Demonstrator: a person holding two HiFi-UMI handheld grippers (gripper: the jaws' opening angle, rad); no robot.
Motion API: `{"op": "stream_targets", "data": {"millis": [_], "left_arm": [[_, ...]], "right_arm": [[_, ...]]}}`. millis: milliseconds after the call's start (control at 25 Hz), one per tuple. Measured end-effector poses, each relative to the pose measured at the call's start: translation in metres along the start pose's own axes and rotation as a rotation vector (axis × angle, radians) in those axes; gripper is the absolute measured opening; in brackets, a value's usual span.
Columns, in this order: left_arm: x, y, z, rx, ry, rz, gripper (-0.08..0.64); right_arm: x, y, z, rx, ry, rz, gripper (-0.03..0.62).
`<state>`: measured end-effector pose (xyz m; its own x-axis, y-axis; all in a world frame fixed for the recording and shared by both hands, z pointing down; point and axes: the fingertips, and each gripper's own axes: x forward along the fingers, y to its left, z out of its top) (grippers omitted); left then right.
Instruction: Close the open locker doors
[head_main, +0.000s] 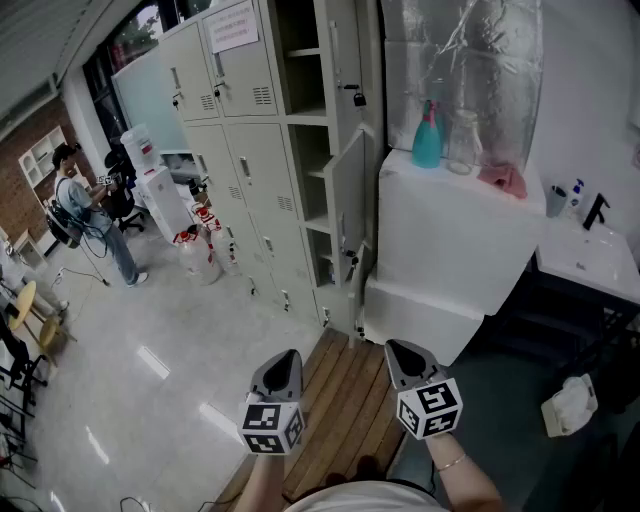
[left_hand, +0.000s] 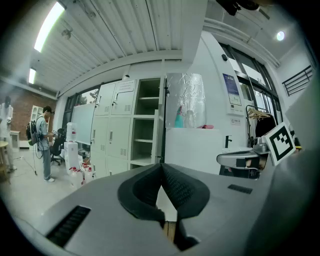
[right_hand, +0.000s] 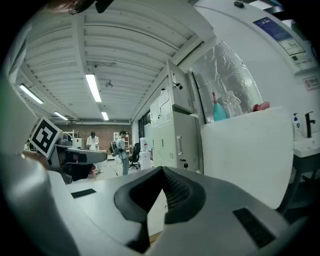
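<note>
Left gripper (head_main: 290, 356) and right gripper (head_main: 396, 348) side by side, near level, jaws pressed together, empty, above wooden slat platform (head_main: 335, 410). Open locker doors (head_main: 347, 175) farther ahead, just left of white cabinet (head_main: 450, 240). Glossy floor (head_main: 150, 320) leftward.

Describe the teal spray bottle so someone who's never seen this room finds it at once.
Beside the open end column of the grey lockers stands a big white block. The spray bottle is on top, at the end nearest the lockers. It is the only teal item there; its neighbours are a clear bottle and a pink cloth.
</note>
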<state>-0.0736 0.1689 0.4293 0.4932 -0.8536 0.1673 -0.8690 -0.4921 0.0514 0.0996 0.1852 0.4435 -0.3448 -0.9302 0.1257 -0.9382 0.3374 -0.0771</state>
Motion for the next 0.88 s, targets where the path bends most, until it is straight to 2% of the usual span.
{"op": "stream_targets", "data": {"millis": [200,320,560,880], "left_arm": [[0.01,-0.004,0.001,-0.003,-0.001,0.007,0.02],[0.015,-0.005,0.004,0.012,-0.001,0.007,0.02],[0.026,-0.009,0.051,0.058,-0.085,0.011,0.02],[0.044,-0.017,0.133,0.122,-0.207,0.006,0.021]], "right_arm": [[0.002,-0.012,0.004,0.011,-0.005,0.005,0.002],[0.003,-0.017,0.019,0.042,-0.052,0.004,0.003],[0.011,-0.033,0.097,-0.032,-0.185,0.033,0.005],[0.02,-0.045,0.202,-0.075,-0.35,0.085,0.054]]}}
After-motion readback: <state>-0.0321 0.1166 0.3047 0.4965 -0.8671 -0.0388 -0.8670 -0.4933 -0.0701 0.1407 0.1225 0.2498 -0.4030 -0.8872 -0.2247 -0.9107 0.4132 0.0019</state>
